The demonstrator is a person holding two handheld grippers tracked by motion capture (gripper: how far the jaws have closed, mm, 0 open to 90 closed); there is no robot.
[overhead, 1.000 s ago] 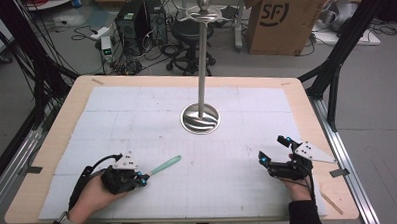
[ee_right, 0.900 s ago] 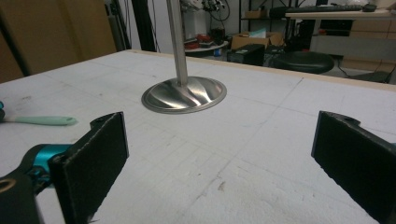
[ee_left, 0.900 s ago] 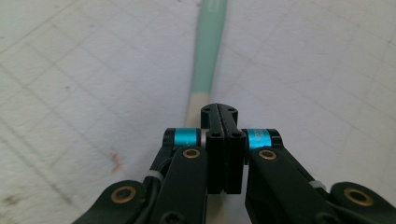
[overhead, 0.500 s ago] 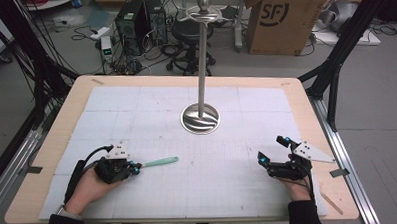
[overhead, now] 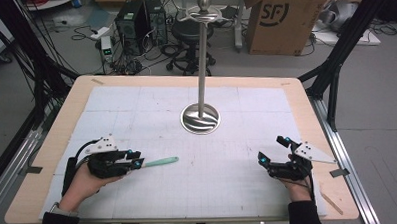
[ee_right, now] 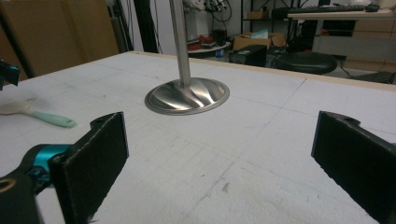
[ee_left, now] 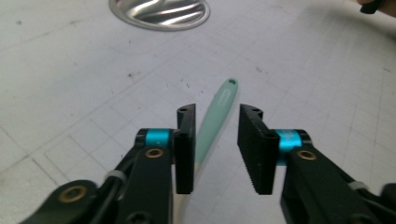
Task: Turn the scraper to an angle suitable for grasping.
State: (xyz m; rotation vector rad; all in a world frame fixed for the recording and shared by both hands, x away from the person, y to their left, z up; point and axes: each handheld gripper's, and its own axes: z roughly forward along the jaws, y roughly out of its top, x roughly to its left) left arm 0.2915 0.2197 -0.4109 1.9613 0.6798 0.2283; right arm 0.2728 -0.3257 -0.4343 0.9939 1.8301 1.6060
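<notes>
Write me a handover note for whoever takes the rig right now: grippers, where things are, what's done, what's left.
Left gripper: open, jaws either side of the mint-green plastic handle of the pale-headed utensil, which lies flat on the white gridded mat. Not yet clamped; I cannot tell whether the jaws touch it.
Right gripper: open wide, holding nothing, low over the mat's near right part.
Polished metal stand with round base and tall pole: upright at the mat's middle, far from both grippers; nothing visibly hangs on it.
Done: left gripper lined up on the handle.
Left: close on the handle and lift; hanging it by its end hole on the stand seems likely.
</notes>
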